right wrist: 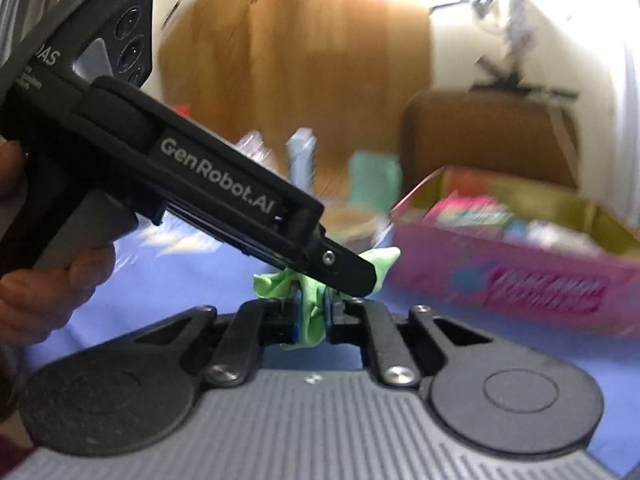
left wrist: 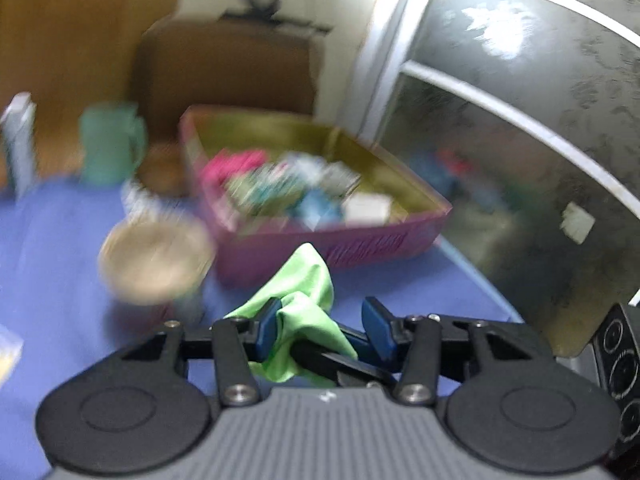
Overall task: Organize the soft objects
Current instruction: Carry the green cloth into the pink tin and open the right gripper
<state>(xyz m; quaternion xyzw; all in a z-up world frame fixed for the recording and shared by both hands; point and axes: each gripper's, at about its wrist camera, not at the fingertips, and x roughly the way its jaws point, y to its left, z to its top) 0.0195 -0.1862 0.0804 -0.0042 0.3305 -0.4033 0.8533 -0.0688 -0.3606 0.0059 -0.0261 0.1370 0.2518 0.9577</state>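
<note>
A crumpled green cloth (left wrist: 308,276) hangs just above the blue tablecloth (left wrist: 52,248), in front of a pink basket (left wrist: 320,248). My left gripper (left wrist: 320,328) is closed around the cloth, which bunches against its left blue pad (left wrist: 266,328). The black fingers of my right gripper (left wrist: 352,346) also sit between the left pads. In the right wrist view my right gripper (right wrist: 311,314) is shut on the green cloth (right wrist: 268,282). The left gripper (right wrist: 356,280) slants in from the upper left over the cloth, held by a hand (right wrist: 48,292). The pink basket (right wrist: 500,280) holds several soft items, all blurred.
A beige bowl (left wrist: 156,260) stands left of the basket. A teal jug (left wrist: 110,144) stands further back. A brown chair (left wrist: 224,68) is behind the table. A glass-panelled door (left wrist: 520,140) rises close on the right.
</note>
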